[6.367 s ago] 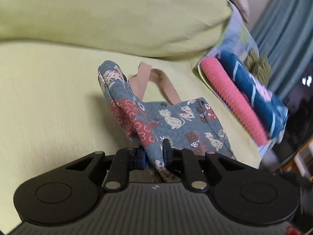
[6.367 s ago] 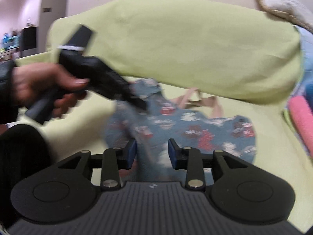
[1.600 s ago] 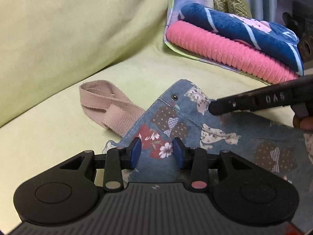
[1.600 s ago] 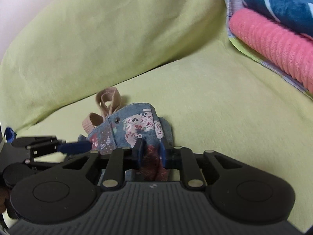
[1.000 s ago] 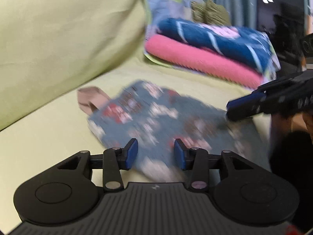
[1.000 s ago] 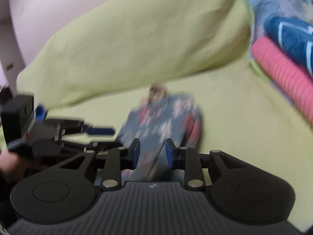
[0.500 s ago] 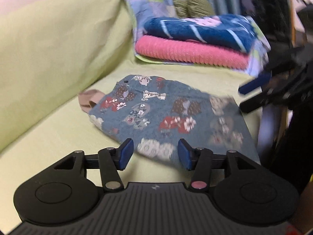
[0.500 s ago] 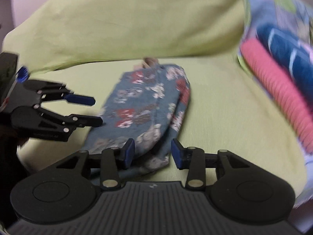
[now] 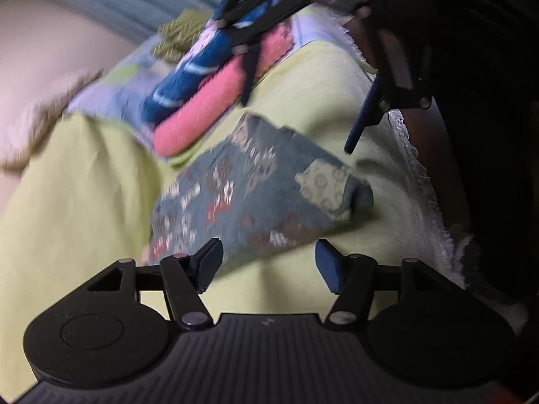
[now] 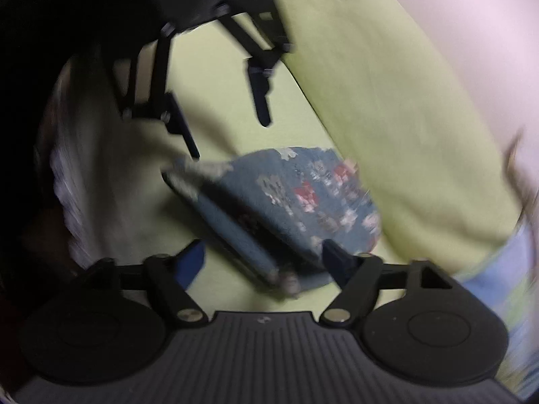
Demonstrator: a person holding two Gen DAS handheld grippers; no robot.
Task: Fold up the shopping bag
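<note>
The shopping bag, blue fabric with a patchwork print, lies folded on the yellow-green sofa seat. My left gripper is just short of the bag's near edge. Its jaws are opening and its pads touch nothing. In the right wrist view the bag has one folded corner lying between the fingers of my right gripper. Those jaws are opening wide and do not press on the cloth. Each gripper shows blurred in the other's view, the right gripper and the left gripper both hanging over the bag's far end.
Rolled pink and blue towels are stacked on a patterned quilt beyond the bag. The sofa back cushion rises behind it. A white lace-edged cover hangs at the seat's front edge, beside the person's dark clothing.
Both views have rolled sharply and pulled back from the bag. Both pairs of jaws have spread wider. The right gripper has let go of the fold, and the bag lies folded on the seat.
</note>
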